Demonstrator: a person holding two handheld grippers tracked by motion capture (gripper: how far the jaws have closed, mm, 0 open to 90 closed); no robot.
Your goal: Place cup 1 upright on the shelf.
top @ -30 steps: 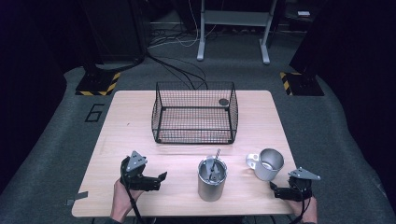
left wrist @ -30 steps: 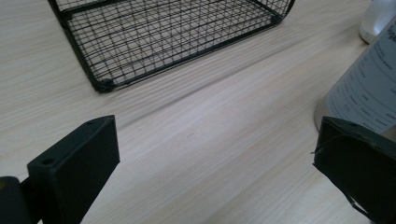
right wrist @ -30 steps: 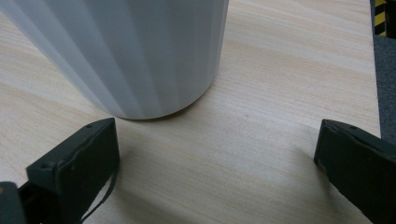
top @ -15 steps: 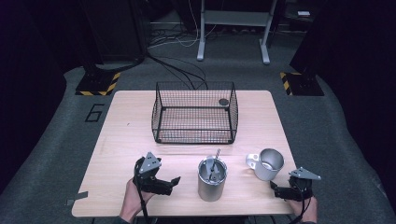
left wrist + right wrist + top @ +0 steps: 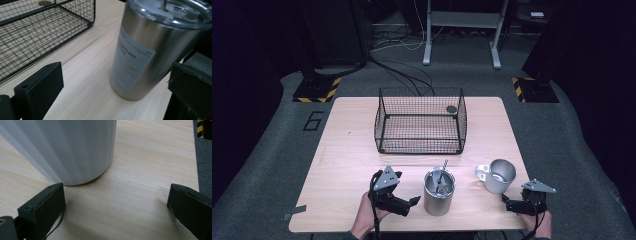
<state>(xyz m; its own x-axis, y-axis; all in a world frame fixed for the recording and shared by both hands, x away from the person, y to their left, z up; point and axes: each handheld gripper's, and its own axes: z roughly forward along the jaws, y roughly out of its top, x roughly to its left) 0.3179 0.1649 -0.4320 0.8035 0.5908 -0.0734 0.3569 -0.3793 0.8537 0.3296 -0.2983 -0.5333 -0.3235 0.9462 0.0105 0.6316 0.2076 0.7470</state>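
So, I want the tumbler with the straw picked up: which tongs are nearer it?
Left tongs, just left of the tumbler; right tongs sit beyond the mug.

A light wooden table stands on grey carpet marked with a dark "6". Beyond it, two black stand bases edged with yellow-and-black hazard tape sit at left and right. A grey metal frame rises at the back, with cables trailing across the floor. The surroundings are dark.
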